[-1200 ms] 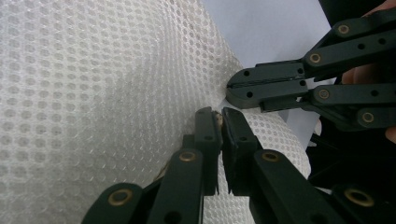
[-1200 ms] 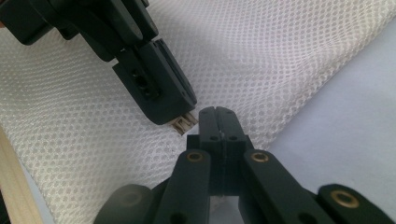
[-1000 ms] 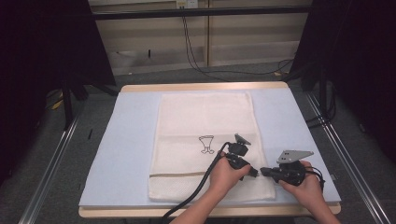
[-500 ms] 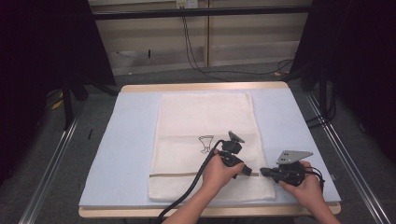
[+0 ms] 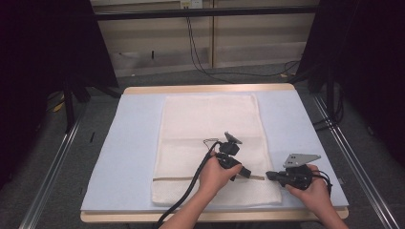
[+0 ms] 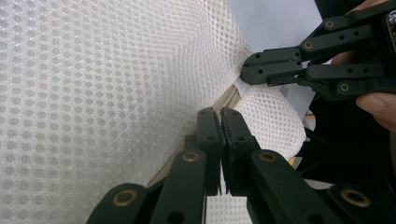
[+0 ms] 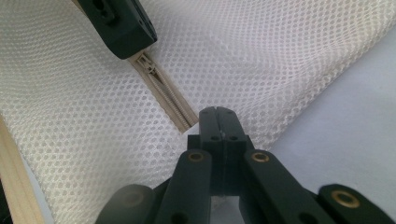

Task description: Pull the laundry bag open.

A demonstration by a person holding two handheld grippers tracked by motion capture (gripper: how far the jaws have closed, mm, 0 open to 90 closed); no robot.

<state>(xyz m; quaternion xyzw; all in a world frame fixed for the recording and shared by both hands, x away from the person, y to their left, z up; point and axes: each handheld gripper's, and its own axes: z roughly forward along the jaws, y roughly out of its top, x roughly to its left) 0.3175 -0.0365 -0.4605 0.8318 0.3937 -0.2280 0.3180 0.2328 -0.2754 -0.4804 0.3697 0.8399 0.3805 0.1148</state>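
White mesh bag point(image 5: 210, 138), beige zipper point(image 7: 164, 90) (flat) — honeycomb weave

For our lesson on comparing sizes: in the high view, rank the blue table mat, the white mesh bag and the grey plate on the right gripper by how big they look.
1. Blue table mat, the largest.
2. White mesh bag.
3. Grey plate, by far the smallest.

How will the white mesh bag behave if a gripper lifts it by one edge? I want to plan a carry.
The mesh bag will probably be floppy: it lies flat and its edge bulges softly by the right gripper. It is likely light, being thin open netting. The zipper strip looks firmer and may hold a line.
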